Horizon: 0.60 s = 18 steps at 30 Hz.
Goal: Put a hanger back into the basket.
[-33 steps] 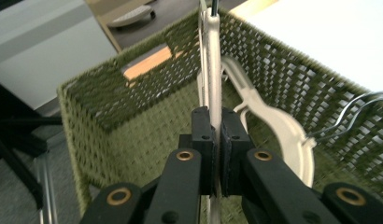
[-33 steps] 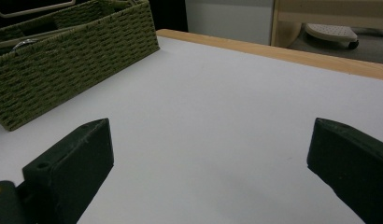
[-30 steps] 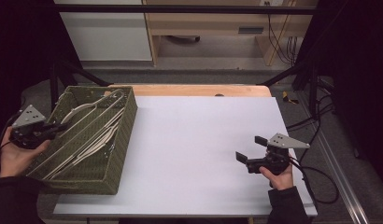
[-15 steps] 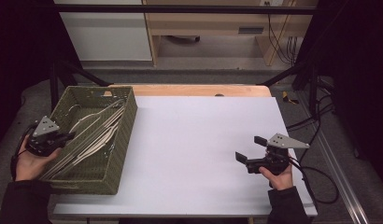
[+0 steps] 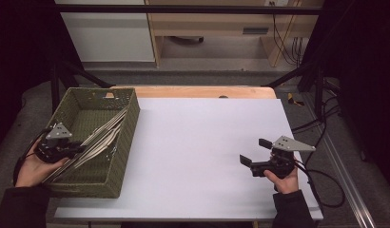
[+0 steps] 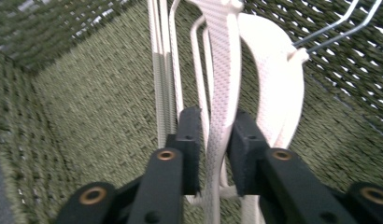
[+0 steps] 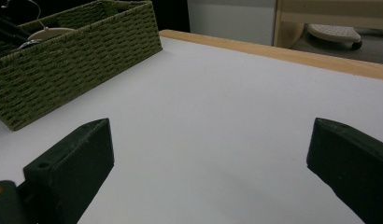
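Left gripper (image 6: pixel 213 140) moved nearer, fingers pinching white hanger (image 6: pixel 222 93); basket (image 5: pixel 121 142) unlabelled.

hangers (image 5: pixel 95 140) in basket (image 5: pixel 131 114), table (image 5: pixel 202 142) left

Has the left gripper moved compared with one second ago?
Yes. The left gripper has moved toward the person along the green basket, nearer its near corner.

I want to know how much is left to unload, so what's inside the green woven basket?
The basket holds a bundle of white hangers leaning along one side; the left gripper is closed on one. The floor beneath them is hidden.
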Tool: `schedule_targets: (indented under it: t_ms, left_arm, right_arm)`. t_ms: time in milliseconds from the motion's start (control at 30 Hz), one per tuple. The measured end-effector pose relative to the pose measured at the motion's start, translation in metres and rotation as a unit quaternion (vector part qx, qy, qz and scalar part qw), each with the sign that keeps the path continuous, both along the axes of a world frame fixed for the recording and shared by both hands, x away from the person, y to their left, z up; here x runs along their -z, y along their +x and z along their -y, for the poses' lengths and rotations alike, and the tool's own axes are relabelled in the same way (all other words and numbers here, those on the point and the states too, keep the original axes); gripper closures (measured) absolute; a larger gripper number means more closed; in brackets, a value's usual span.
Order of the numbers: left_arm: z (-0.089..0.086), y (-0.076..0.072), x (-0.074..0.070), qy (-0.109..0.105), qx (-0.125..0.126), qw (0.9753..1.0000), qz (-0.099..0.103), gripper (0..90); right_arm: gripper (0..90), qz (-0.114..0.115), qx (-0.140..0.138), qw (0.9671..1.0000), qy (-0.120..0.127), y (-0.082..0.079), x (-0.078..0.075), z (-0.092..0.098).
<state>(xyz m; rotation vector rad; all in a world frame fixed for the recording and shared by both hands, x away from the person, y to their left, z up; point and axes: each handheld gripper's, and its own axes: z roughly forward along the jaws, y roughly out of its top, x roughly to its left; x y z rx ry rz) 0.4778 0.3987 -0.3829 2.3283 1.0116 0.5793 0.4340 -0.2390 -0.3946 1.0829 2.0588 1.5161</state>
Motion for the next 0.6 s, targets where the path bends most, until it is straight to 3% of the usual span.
schedule_targets:
  t_ms: [100, 300, 467, 600]
  left_arm:
    - [0.001, -0.001, 0.001, -0.002, 0.001, 0.9999, -0.013, 65.9]
    - [0.005, -0.004, -0.003, -0.011, 0.015, 0.9997, -0.017, 55.8]
    - [0.01, -0.009, -0.011, -0.018, 0.022, 0.9996, -0.001, 51.1]
    - [0.018, -0.015, -0.019, -0.049, 0.02, 0.9981, 0.033, 44.7]
  right_arm:
    - [1.4, 0.0, -0.001, 1.0, -0.001, 0.0, 0.0, -0.001]
    - [1.4, -0.003, -0.001, 1.0, 0.001, 0.0, 0.0, -0.001]
    - [1.4, -0.001, -0.003, 1.0, 0.001, 0.0, -0.001, -0.001]
    - [1.4, 0.002, -0.003, 1.0, 0.003, -0.001, -0.001, 0.0]
